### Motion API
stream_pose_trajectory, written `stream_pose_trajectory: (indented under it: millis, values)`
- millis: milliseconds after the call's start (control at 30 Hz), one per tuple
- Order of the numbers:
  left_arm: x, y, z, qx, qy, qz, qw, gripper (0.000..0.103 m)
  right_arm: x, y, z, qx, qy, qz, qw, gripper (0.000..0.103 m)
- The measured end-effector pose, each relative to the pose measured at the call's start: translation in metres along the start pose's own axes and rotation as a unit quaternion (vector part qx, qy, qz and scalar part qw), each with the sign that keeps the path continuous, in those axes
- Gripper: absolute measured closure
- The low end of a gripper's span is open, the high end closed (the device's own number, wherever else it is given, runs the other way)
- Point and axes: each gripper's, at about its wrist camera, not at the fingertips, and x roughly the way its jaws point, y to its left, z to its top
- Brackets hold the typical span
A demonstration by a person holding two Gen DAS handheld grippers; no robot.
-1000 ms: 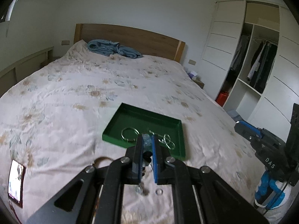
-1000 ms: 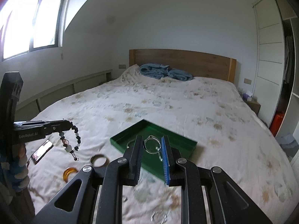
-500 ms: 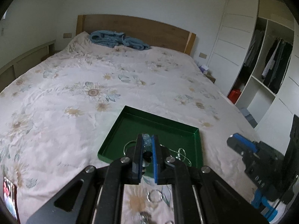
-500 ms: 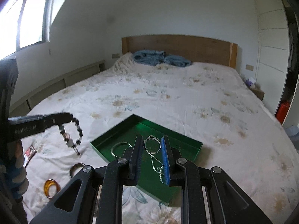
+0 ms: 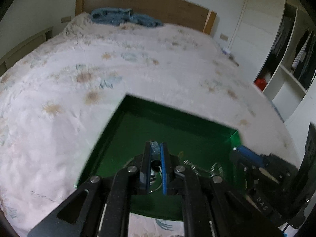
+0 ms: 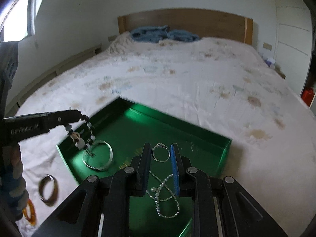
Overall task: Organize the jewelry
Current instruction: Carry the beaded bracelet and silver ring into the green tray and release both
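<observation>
Carried in from the bedspread a second ago, the left gripper [image 6: 84,118] now hangs over the green tray's [image 6: 173,121] left corner, jaws clamped on a beaded bracelet [image 6: 83,134] dangling into the silver bangle [image 6: 98,155]. Release looks next. Beside it the right gripper [image 6: 161,154] waits part open, holding nothing, above a ring [image 6: 160,152] and chain necklace [image 6: 164,197]. Two bangles [image 6: 47,189] remain off the tray's left edge.

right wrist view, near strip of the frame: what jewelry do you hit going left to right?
Amber bangle on the sheet → brown bangle on the sheet → beaded bracelet hanging from the left tool → silver bangle in the green tray → silver ring → pearl chain.
</observation>
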Motion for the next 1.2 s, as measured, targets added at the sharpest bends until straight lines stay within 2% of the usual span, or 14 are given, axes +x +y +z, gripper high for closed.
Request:
stream_pose_trajectory:
  millis: [133,300,667,733,800,867,1000,1200]
  values:
    - [0.033,0.001,-0.021,0.006,0.032,0.011,0.9994,0.095,0.026,-0.004,-0.013,-0.001,0.034,-0.003,0.999,0.084]
    - [0.054,0.006,-0.042,0.010,0.057,0.021,0.9981,0.095,0.046,-0.008,-0.028,-0.006,0.068,-0.010,0.998,0.084]
    - [0.057,0.009,-0.044,0.008,0.067,0.020,0.9975,0.090,0.053,0.002,-0.034,-0.042,0.098,-0.025,0.994,0.080]
    - [0.054,0.008,-0.043,0.010,0.065,0.020,0.9976,0.086,0.051,0.002,-0.035,-0.041,0.099,-0.025,0.994,0.071]
    - [0.048,0.009,-0.041,0.012,0.059,0.024,0.9979,0.076,0.047,0.002,-0.035,-0.035,0.096,-0.023,0.995,0.066]
    - [0.040,0.008,-0.039,0.015,0.051,0.026,0.9983,0.072,0.041,0.002,-0.035,-0.030,0.091,-0.024,0.995,0.065]
    - [0.018,0.007,-0.036,0.015,0.036,0.025,0.9989,0.067,0.026,0.003,-0.032,-0.025,0.082,-0.024,0.996,0.057]
    - [-0.021,0.003,-0.034,0.023,0.009,0.027,0.9993,0.063,-0.009,0.007,-0.025,-0.023,0.059,-0.028,0.998,0.053]
